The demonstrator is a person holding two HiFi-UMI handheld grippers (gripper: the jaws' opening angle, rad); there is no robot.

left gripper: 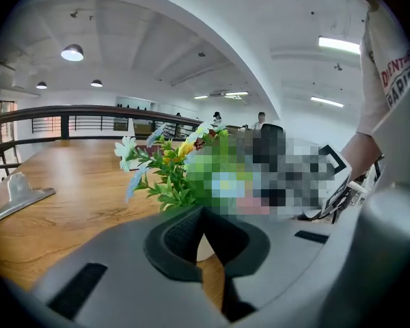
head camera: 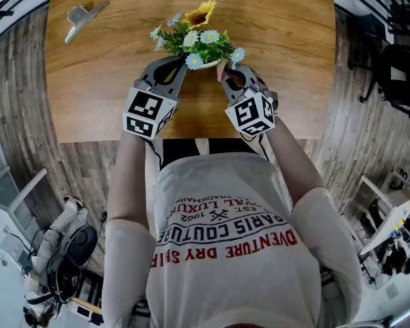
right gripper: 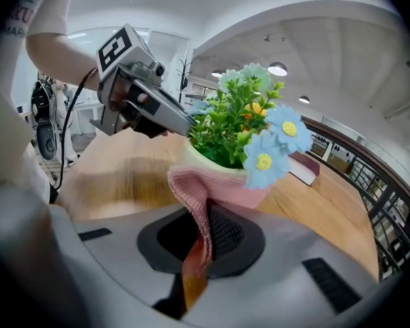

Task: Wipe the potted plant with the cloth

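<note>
The wooden table (head camera: 280, 39) fills the upper part of the head view, and its near edge runs under the two grippers' marker cubes. The potted plant (head camera: 201, 38) stands at the middle of its width, nearer that edge than the far one, with bare wood open to its left, to its right and behind it. A metal clip (head camera: 82, 18) lies well apart near the far left corner. The left gripper (left gripper: 203, 229) has its jaws fully together with nothing between them. Its tip reaches the pot's rim among the leaves, but contact cannot be told. The right gripper (right gripper: 203, 232) has its jaws clamped on a pink cloth (right gripper: 195, 186), whose free upper end is folded against the pot's side, just under the blue flowers.
</note>
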